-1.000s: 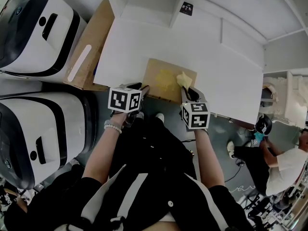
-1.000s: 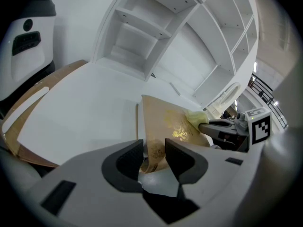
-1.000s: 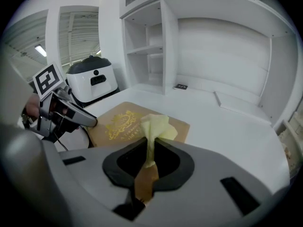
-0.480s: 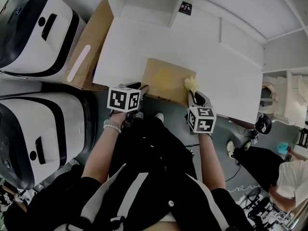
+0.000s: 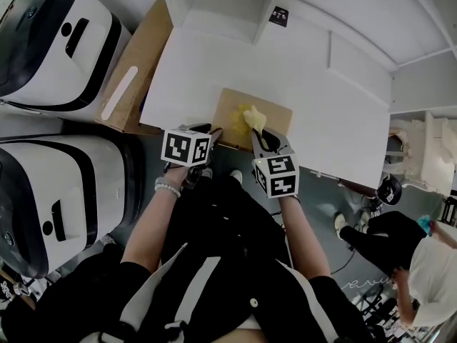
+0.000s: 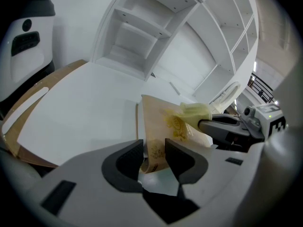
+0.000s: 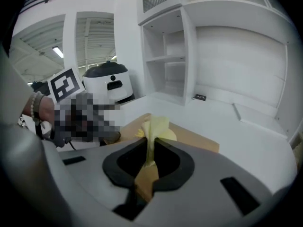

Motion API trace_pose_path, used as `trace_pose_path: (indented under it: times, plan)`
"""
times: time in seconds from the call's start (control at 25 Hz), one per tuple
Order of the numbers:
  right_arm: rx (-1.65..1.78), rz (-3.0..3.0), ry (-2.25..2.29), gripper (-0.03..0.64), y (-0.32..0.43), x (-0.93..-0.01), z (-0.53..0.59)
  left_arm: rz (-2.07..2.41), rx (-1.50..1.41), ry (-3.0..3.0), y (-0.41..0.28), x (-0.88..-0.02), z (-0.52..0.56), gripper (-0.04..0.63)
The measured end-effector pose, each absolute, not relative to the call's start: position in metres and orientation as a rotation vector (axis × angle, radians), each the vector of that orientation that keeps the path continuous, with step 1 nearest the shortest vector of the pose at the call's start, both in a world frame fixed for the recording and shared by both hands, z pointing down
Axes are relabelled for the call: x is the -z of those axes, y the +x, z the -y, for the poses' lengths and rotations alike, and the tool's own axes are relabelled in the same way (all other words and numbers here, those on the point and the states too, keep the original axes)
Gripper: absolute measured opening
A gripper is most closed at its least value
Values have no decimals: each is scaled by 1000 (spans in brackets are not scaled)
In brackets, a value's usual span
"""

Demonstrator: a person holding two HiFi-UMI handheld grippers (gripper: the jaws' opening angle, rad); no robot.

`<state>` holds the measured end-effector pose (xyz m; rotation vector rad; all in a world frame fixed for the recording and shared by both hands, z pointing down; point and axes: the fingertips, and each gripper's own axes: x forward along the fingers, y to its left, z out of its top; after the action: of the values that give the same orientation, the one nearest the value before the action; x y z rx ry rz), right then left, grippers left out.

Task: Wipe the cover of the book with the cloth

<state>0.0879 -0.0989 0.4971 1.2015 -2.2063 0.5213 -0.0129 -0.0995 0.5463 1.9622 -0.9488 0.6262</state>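
Note:
A tan book [image 5: 277, 118] lies at the front edge of the white table [image 5: 200, 70]. My left gripper [image 5: 212, 133] is shut on the book's near left corner, which sits between its pads [image 6: 154, 156]. My right gripper [image 5: 261, 138] is shut on a yellow cloth [image 5: 253, 117], which rests on the middle of the cover. In the right gripper view the cloth [image 7: 155, 126] stands up from between the jaws [image 7: 151, 156] over the book [image 7: 201, 139]. The left gripper view shows the cloth [image 6: 195, 111] on the cover [image 6: 155, 119].
Two large white-and-black machines [image 5: 50, 45] stand to the left. A cardboard sheet [image 5: 132, 70] leans beside the table's left edge. A white shelf unit [image 5: 221, 2] sits at the back. A small black tag [image 5: 278, 16] lies on the table. A person [image 5: 400, 241] crouches at the lower right.
The right gripper slid the cloth towards the cover's right edge, then back left to its middle. The left gripper has stayed on the book's corner.

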Motion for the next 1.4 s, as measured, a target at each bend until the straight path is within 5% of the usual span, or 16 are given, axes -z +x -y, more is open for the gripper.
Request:
trace_pose_path:
  times: [0.56,1.4]
  plan:
    - [-482,2320,787,35,-2,-502,107,957,-620,1964,-13,-546,100,144]
    - [-584,2254,813,37,44,-521,79,952,-626,1962,-13,-547,99,144]
